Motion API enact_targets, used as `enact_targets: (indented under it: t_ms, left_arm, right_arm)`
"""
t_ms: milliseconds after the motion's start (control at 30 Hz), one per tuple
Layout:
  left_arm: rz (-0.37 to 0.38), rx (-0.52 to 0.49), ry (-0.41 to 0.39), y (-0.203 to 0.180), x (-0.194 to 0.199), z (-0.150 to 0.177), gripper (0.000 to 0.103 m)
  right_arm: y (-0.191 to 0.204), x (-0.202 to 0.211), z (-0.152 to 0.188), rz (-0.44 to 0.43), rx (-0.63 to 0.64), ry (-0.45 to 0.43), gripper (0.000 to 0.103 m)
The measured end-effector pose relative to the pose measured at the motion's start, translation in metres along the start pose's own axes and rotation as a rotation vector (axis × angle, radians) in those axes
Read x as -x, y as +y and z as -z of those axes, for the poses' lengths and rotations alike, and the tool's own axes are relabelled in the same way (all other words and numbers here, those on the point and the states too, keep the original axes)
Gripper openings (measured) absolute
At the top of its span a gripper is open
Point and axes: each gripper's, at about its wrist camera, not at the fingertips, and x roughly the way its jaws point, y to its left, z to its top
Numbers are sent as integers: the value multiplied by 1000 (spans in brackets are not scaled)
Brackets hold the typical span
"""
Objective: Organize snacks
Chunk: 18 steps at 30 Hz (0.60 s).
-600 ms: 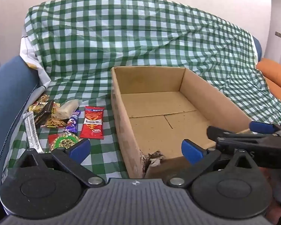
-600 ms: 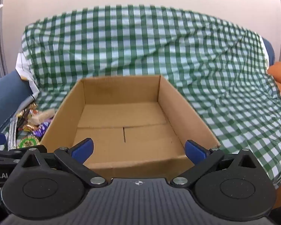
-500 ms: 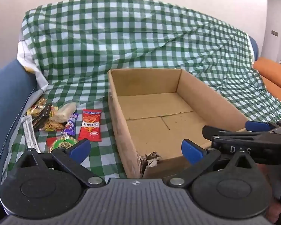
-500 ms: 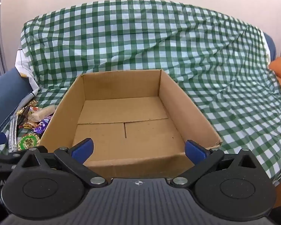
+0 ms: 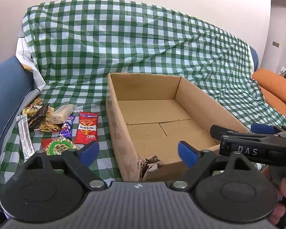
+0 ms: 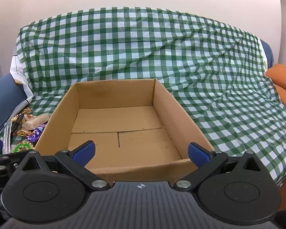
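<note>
An empty cardboard box (image 5: 190, 95) (image 6: 179, 118) sits on a green checked cloth, its near left corner torn. Left of it lies a pile of snacks: a red packet (image 5: 86, 127), a purple wrapper (image 5: 67, 126), a green round-label pack (image 5: 59, 147), a pale bar (image 5: 62, 111), a silver stick (image 5: 24, 135) and a dark bar (image 5: 38, 115). The pile (image 6: 28, 127) also shows at the left of the right wrist view. My left gripper (image 5: 138, 153) is open just before the box's torn corner, holding nothing. My right gripper (image 6: 141, 153) (image 5: 257, 133) is open over the box's near wall, holding nothing.
The checked cloth (image 5: 124, 47) covers a sofa with a blue arm (image 5: 5, 95) at the left. An orange cushion (image 5: 272, 87) lies at the far right. A person's fingers (image 5: 284, 190) hold the right gripper's handle.
Both wrist views have shifted a little, with the box and snacks sitting slightly lower and closer in frame. Neither gripper has taken hold of anything.
</note>
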Motion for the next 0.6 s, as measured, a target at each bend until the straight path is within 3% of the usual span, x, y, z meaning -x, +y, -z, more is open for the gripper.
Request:
enact_targets:
  t_ms: [133, 400, 533, 600]
  left_arm:
    - [-10, -4, 7, 0, 0, 0, 82]
    - [-15, -2, 5, 3, 0, 2, 65]
    - [-15, -7, 4, 4, 2, 0, 51]
    - [7, 21, 42, 10, 1, -6, 43]
  right_arm:
    - [2, 4, 0, -7, 9, -31, 101]
    - [-2, 7, 0, -23, -28, -47, 88]
    - [-1, 8, 0, -28, -32, -56, 87]
    - [-1, 8, -1, -38, -44, -52, 86]
